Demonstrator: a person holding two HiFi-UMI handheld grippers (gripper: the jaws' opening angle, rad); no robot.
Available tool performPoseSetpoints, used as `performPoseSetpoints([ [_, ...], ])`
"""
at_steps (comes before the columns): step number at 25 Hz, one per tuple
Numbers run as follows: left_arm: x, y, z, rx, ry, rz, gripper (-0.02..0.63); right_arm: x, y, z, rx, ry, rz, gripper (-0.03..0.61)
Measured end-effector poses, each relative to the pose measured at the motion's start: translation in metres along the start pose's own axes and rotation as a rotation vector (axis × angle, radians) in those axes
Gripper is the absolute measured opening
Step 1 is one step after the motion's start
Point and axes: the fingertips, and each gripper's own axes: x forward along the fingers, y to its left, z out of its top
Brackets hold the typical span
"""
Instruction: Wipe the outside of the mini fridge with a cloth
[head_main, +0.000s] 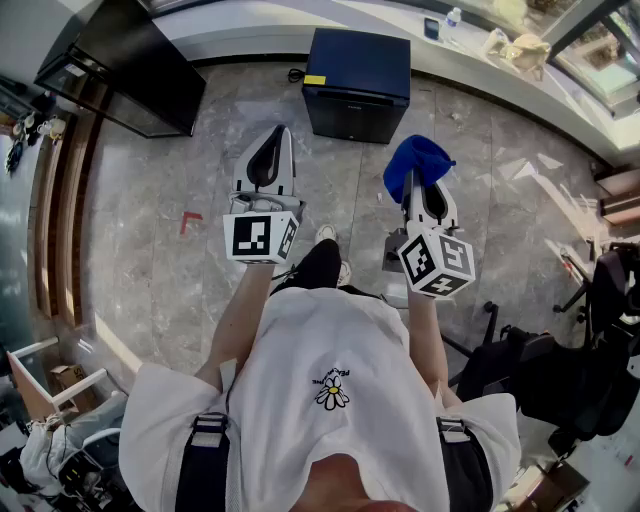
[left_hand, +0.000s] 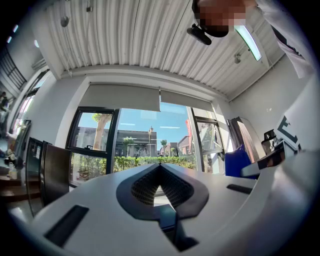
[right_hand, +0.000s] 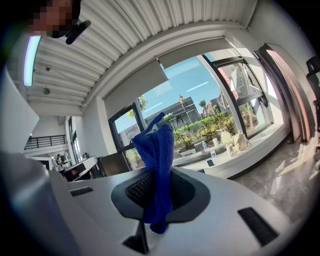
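A: Top centre of head view: mini fridge (head_main: 356, 82) on the floor (head_main: 200, 180), untouched. Progress?
B: None yet, I'd judge: right gripper (right_hand: 159, 172) clamps blue cloth (right_hand: 157, 150), well short of it; left gripper (left_hand: 160, 166) pinched together, empty.

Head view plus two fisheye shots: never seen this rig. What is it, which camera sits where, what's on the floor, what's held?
There is no robot here. A person standing on a stone floor holds a two-jaw gripper in each hand. The head view comes from a camera on the person's head, looking steeply down on both grippers. The other two pictures come from wide-angle cameras that ride on each gripper and look along its jaws. The marker cubes are part of the grippers. The left gripper has its jaws together with nothing between them. The right gripper is clamped on a blue cloth. Ahead on the floor stands the dark mini fridge; neither gripper touches it.
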Motion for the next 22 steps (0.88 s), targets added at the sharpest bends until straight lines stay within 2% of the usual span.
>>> performPoseSetpoints([
  [3, 0.027, 0.011, -0.01, -0.01, -0.006, 0.015, 0.005, 0.027, -0.005, -0.001, -0.039, 0.02, 0.008, 0.061],
  [6, 0.062, 0.018, -0.026, -0.01, -0.014, 0.016, 0.005, 0.065, -0.016, 0.003, -0.032, 0.024, 0.006, 0.061],
  [11, 0.135, 0.043, -0.052, -0.014, -0.031, -0.012, 0.005, 0.155, -0.034, 0.017, -0.06, 0.042, -0.001, 0.061],
  [15, 0.194, 0.064, -0.051, -0.006, -0.073, -0.042, 0.005, 0.229, -0.037, 0.035, -0.064, 0.075, -0.003, 0.061],
  [17, 0.221, 0.078, -0.05, -0.029, -0.092, -0.035, 0.005, 0.26, -0.035, 0.041, -0.06, 0.083, 0.001, 0.061],
  [22, 0.278, 0.103, -0.068, -0.04, -0.051, -0.05, 0.005, 0.322, -0.036, 0.055, -0.063, 0.105, 0.013, 0.061],
])
